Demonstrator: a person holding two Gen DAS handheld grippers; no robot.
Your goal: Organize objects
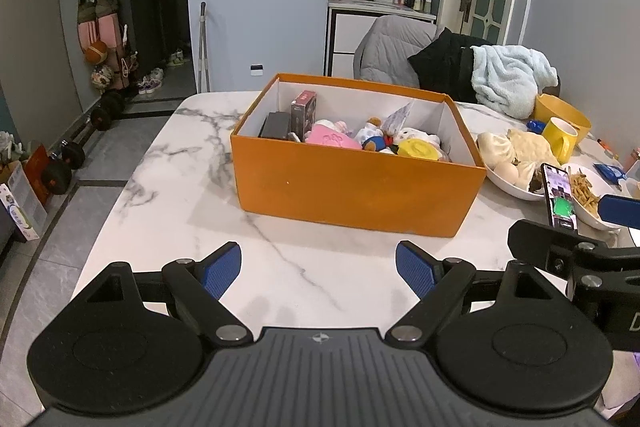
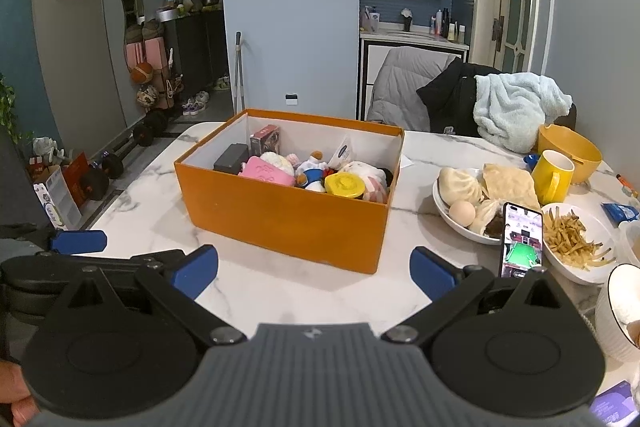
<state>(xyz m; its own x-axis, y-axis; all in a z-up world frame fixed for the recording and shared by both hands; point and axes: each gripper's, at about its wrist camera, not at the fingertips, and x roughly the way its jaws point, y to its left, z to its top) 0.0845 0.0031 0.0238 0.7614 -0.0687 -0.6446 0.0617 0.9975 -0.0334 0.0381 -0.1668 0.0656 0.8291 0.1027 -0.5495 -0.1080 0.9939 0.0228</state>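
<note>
We judge the sorting to be close to finished, or else paused between items. The orange box (image 1: 356,187) stands open near the middle of the marble table (image 1: 168,187), and it already holds a mixed heap: a dark case (image 1: 275,125) and an upright printed carton (image 1: 304,109) at its far left, a pink flat item (image 1: 334,139) in front of them, a small plush figure (image 1: 374,137) and a yellow round lid (image 1: 418,149) toward the right. The stretch of table between us and the box is bare, so nothing obvious waits there to be picked up.

Both tools are empty. The left gripper (image 1: 318,269) has its jaws spread wide with only table showing between the blue pads, and the right gripper (image 2: 314,273) is likewise wide apart and holds nothing. Both hang on the near side of the box, short of touching it.

What may be left lies to the right: a bowl of buns (image 2: 460,203), a plate of fried strips (image 2: 576,239), a yellow mug (image 2: 554,175), a yellow bowl (image 2: 570,147) and a propped phone (image 2: 522,239). Whether any of these belong to the task we cannot tell.

The box looks like stiff cardboard with a white inside, its walls straight and its lid absent. Its contents sit loosely piled to around the rim, none hanging over the edge.
</note>
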